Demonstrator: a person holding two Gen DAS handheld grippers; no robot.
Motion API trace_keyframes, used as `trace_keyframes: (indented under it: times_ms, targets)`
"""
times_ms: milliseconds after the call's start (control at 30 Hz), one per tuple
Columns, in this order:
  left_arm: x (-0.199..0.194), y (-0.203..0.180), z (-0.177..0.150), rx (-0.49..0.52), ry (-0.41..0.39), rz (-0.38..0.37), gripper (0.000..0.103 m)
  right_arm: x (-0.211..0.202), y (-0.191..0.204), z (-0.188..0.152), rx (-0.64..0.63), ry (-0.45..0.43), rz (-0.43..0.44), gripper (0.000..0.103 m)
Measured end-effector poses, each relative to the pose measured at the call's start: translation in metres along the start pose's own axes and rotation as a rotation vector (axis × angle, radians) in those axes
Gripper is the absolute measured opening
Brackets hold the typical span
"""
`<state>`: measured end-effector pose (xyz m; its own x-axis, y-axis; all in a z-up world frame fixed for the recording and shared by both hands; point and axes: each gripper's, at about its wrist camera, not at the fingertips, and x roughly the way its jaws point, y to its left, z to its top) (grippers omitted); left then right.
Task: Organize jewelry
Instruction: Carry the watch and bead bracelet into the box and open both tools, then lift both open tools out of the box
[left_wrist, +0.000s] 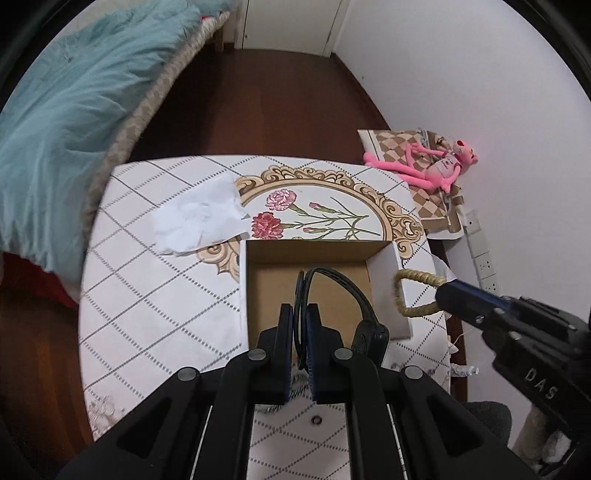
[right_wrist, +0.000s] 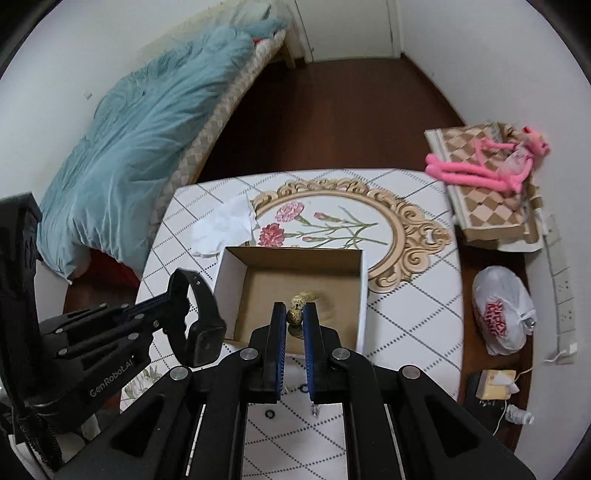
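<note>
Black watch (right_wrist: 195, 325) hangs clamped by its flexible strap in your left gripper (left_wrist: 299, 314); your right gripper (right_wrist: 295, 314) pinches a stiff beaded bangle (left_wrist: 410, 295) above the cardboard box (right_wrist: 232, 266).

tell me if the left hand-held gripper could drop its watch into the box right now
Probably yes. The left hand-held gripper is shut on the black watch above the cardboard box, which is open-topped; only the right hand-held gripper with its beaded bracelet shares the space.
</note>
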<state>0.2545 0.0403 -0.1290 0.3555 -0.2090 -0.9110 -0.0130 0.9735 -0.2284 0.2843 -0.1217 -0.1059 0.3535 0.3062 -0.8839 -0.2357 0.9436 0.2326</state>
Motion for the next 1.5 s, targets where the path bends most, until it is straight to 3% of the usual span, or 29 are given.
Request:
trace_keyframes:
  times_ms: [300, 367, 433, 467, 500, 567, 667, 800, 1000, 1267, 1500]
  targets:
    - [0.046, 0.017, 0.026, -0.091, 0.115, -0.029, 0.015, 0.06, -0.009, 0.026, 0.01, 0.125, 0.061, 0.01]
    - [0.046, 0.018, 0.03, -0.09, 0.102, 0.001, 0.03, 0.071, -0.011, 0.031, 0.017, 0.163, 0.072, 0.01]
    - [0.043, 0.021, 0.032, -0.094, 0.09, 0.027, 0.088, 0.082, -0.017, 0.033, 0.038, 0.214, 0.071, 0.013]
    - [0.041, 0.024, 0.033, -0.096, 0.08, 0.035, 0.091, 0.085, -0.02, 0.033, 0.044, 0.228, 0.066, 0.023]
    - [0.038, 0.026, 0.033, -0.098, 0.069, 0.047, 0.091, 0.085, -0.023, 0.033, 0.049, 0.227, 0.053, 0.04]
    - [0.036, 0.029, 0.032, -0.096, 0.066, 0.088, 0.091, 0.081, -0.028, 0.031, 0.049, 0.211, 0.036, 0.055]
    - [0.03, 0.032, 0.026, -0.083, 0.036, 0.158, 0.101, 0.073, -0.03, 0.025, 0.034, 0.185, -0.014, 0.057]
    - [0.021, 0.032, 0.012, -0.073, -0.034, 0.224, 0.102, 0.064, -0.028, 0.016, -0.008, 0.138, -0.145, 0.09]
    - [0.024, 0.031, -0.011, -0.07, -0.045, 0.284, 0.103, 0.072, -0.019, -0.011, -0.05, 0.121, -0.276, 0.099]
    - [0.015, 0.023, -0.03, -0.071, -0.068, 0.295, 0.103, 0.065, -0.017, -0.029, -0.018, 0.092, -0.287, 0.099]
    - [-0.018, 0.014, -0.042, -0.074, -0.128, 0.292, 0.102, 0.032, -0.008, -0.034, -0.011, 0.03, -0.283, 0.099]
